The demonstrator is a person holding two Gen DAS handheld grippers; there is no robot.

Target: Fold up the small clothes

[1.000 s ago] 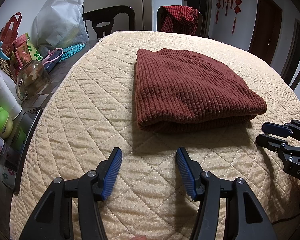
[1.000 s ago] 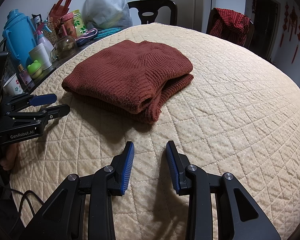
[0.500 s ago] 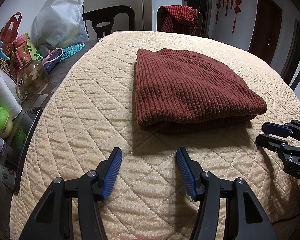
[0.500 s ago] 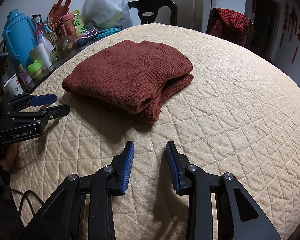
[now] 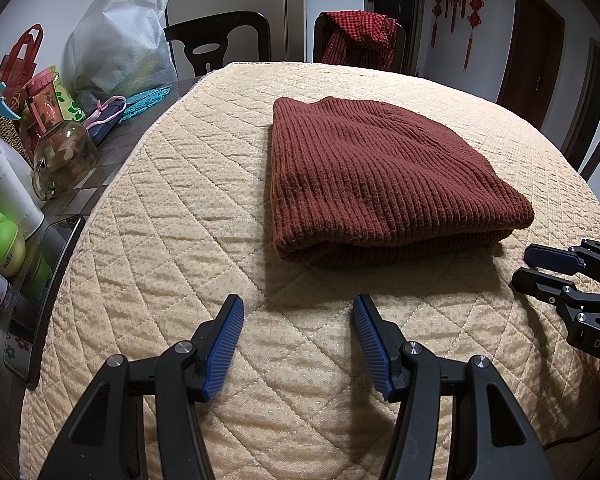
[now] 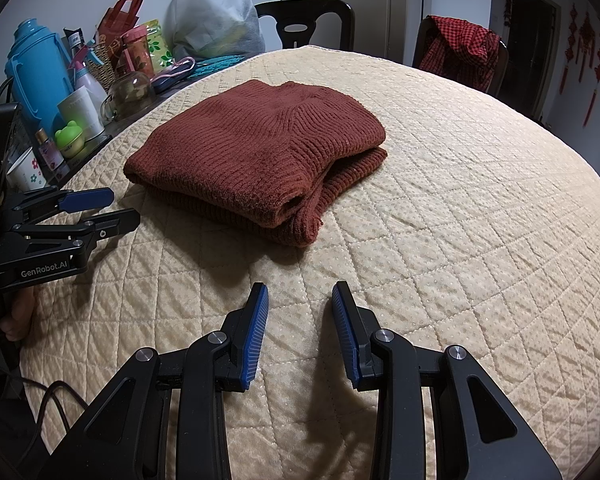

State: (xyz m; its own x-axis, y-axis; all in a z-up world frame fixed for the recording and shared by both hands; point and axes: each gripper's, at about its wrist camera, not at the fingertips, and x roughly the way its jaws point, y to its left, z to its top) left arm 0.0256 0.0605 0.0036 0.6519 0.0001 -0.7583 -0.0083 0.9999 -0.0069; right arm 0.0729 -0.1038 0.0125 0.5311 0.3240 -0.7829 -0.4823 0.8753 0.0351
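Observation:
A rust-brown ribbed knit garment [image 5: 380, 176] lies folded in a thick rectangle on the quilted beige table cover [image 5: 188, 208]; it also shows in the right wrist view [image 6: 256, 156]. My left gripper [image 5: 298, 312] is open and empty, just above the cover, short of the garment's near edge. It shows from the side in the right wrist view [image 6: 112, 206]. My right gripper [image 6: 300, 300] is open and empty, near the garment's folded corner. It shows at the right edge of the left wrist view [image 5: 528, 266].
Along the table's left side stand a blue thermos [image 6: 36, 72], bottles, a glass jar [image 5: 64, 160], a green frog toy [image 5: 4, 240], a phone [image 5: 48, 300] and a white bag [image 5: 124, 44]. Dark chairs [image 5: 220, 40] stand behind; one carries a red checked cloth [image 5: 360, 36].

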